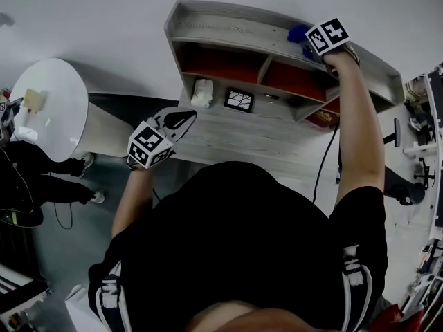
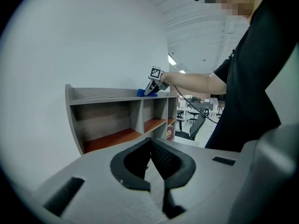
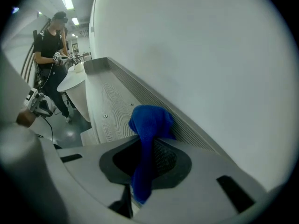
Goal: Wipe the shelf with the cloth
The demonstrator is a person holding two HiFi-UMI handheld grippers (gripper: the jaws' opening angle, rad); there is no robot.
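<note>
Here, right tongs (image 3: 141,148) tight on cloth (image 3: 150,121)

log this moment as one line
right gripper: shut on cloth | cloth: on shelf top, near back rim | left gripper: shut, empty, near desk

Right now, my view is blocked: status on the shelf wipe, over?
Right gripper shut on blue cloth, cloth on shelf top. Left gripper shut, empty, off the shelf. Nothing ahead of the cloth.
</note>
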